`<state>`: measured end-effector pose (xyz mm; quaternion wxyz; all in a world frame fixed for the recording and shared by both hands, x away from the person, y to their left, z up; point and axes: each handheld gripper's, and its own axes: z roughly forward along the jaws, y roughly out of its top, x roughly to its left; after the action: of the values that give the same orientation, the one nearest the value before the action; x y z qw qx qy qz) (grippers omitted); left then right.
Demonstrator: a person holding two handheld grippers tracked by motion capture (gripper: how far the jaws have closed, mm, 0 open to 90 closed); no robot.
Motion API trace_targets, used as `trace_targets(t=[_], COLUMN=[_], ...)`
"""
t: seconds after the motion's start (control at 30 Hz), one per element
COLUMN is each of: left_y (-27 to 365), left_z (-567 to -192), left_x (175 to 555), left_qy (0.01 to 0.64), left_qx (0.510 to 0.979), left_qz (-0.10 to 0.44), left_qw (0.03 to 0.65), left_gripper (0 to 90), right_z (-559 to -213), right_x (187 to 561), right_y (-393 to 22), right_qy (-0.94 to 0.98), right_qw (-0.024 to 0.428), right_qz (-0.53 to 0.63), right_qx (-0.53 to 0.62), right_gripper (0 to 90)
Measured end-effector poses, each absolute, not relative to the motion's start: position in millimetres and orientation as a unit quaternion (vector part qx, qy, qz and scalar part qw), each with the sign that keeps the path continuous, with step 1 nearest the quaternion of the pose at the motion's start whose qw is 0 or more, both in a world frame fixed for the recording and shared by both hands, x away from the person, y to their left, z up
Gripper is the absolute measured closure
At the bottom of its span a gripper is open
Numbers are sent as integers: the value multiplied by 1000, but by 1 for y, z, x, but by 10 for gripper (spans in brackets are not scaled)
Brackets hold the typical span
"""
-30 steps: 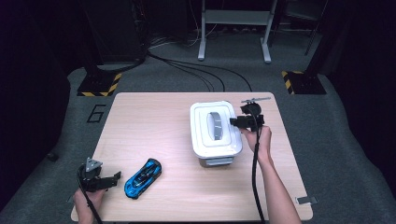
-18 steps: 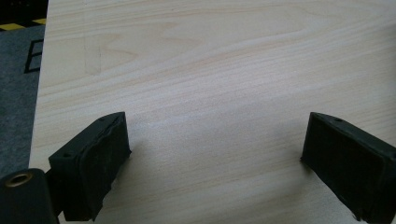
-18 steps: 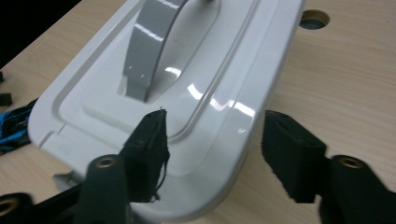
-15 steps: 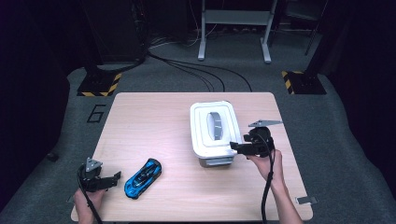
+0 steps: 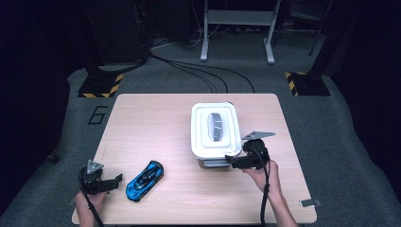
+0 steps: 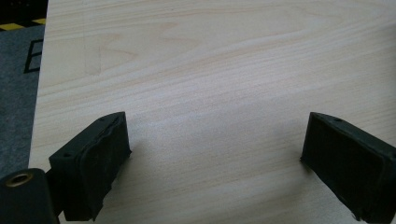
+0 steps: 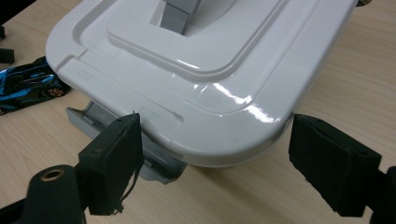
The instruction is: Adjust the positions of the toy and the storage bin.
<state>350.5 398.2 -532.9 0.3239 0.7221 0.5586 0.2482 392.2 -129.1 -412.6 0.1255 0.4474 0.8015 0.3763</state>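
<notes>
The white box (image 7: 201, 79) runs off the top edge beyond the right gripper (image 7: 224, 154); its lid hides the inside. The blue car (image 7: 28, 86) is cut off left.

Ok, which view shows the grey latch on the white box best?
The right gripper view: the latch hangs open under the lid's near edge, close up. The high view shows it small, beside the right claw.

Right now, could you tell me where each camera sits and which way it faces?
High view: above the person's side, looking forward and down at the table; forearms enter below.
Left gripper view: on the left gripper, over bare wood.
Right gripper view: on the right gripper, facing the white box.
Shared: the blue toy car.
</notes>
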Motion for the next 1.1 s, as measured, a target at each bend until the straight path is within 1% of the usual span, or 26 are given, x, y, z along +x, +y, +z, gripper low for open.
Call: trace_targets(t=[0.13,0.23,0.63,1.1], left_y=[398,398,398,398], left_z=[-533,-533,-533,-533], left_x=[350,351,351,351], left_qy=[558,559,559,558], left_qx=[722,722,722,722], left_qz=[248,248,248,247], left_qw=[324,324,324,324], left_gripper=[74,74,74,74], right_z=[-413,-413,-412,-413], right_x=[392,392,400,406], right_y=[-117,-110,-74,-43], right_qy=[799,798,804,814], right_qw=[138,137,129,122], right_qz=[377,380,391,398], right_qx=[448,448,430,404], right_gripper=[197,208,186,200])
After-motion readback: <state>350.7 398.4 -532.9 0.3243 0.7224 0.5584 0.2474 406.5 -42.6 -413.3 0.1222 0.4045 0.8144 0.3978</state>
